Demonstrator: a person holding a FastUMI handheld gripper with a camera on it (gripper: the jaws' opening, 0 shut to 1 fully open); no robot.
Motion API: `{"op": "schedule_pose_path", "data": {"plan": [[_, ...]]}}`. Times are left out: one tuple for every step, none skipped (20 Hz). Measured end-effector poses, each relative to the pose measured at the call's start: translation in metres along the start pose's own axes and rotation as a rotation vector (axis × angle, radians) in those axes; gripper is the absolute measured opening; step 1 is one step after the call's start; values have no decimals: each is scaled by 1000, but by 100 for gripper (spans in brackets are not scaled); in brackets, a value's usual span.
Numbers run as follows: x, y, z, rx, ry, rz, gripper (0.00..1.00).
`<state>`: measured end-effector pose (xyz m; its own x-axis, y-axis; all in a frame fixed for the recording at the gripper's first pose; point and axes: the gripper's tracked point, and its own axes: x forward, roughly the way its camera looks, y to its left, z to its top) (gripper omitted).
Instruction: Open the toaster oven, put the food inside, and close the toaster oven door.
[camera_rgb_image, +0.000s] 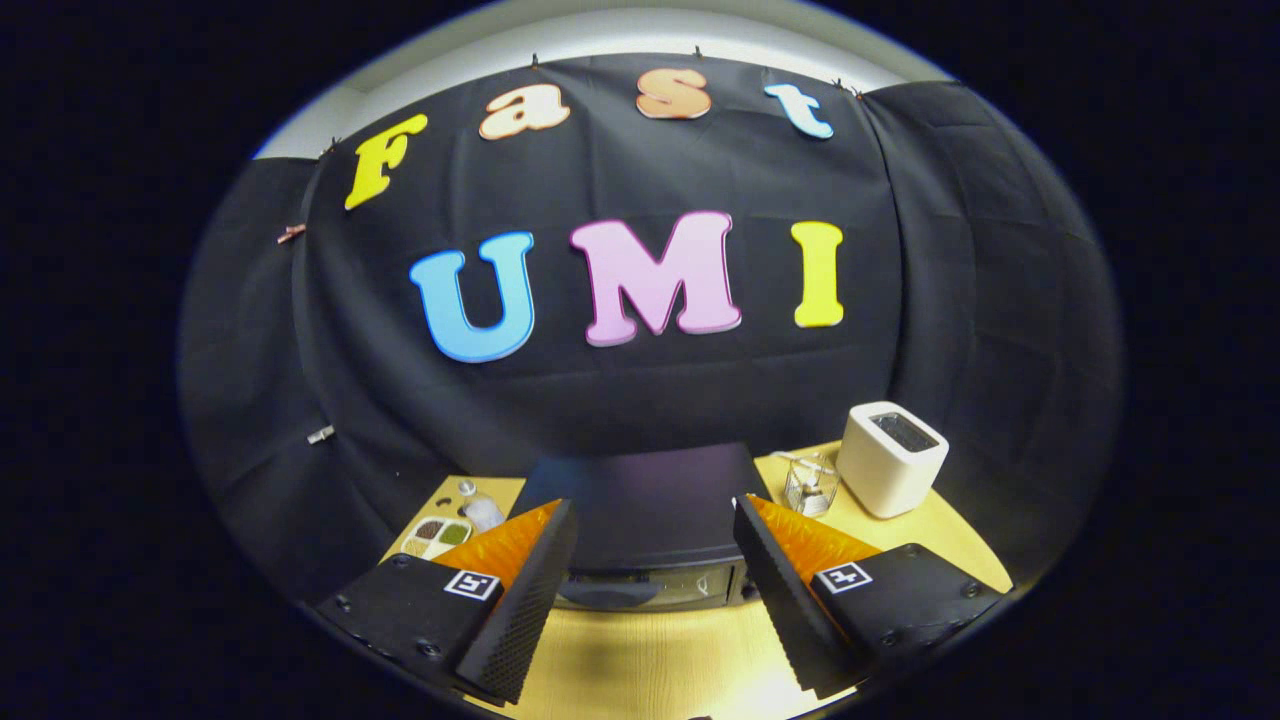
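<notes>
A black toaster oven (640, 505) stands on the pale wooden table (650, 655), just beyond my fingers and centred between them. Its glass door (650, 587) faces me and looks closed, with the handle along its top. My gripper (650, 620) is open, held above the table in front of the oven, with nothing between its fingers. A small compartment tray of food (438, 535) lies to the left of the oven, behind my left finger (520, 600).
A white pop-up toaster (890, 458) stands at the back right of the table. A small clear glass container (810, 484) sits between it and the oven. A small bottle (480, 510) stands by the food tray. Black cloth walls close in behind.
</notes>
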<state>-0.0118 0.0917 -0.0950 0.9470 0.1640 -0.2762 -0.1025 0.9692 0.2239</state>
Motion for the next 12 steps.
{"op": "schedule_pose_path", "data": {"plan": [[-6, -5, 18, -10, -39, -8, 98], [-12, -10, 33, -27, -76, -18, 98], [-16, -15, 46, -43, -99, -25, 98], [-22, -19, 57, -58, -120, -29, 98], [-26, -24, 69, -77, -143, -38, 98], [-31, -31, 79, -98, -160, -51, 98], [-33, -37, 89, -114, -177, -65, 98], [-39, -41, 95, -126, -190, -71, 98], [-46, -43, 100, -128, -201, -75, 98], [-53, -44, 104, -128, -210, -71, 98], [-57, -45, 107, -132, -209, -67, 98], [-61, -47, 108, -137, -208, -66, 98]]}}
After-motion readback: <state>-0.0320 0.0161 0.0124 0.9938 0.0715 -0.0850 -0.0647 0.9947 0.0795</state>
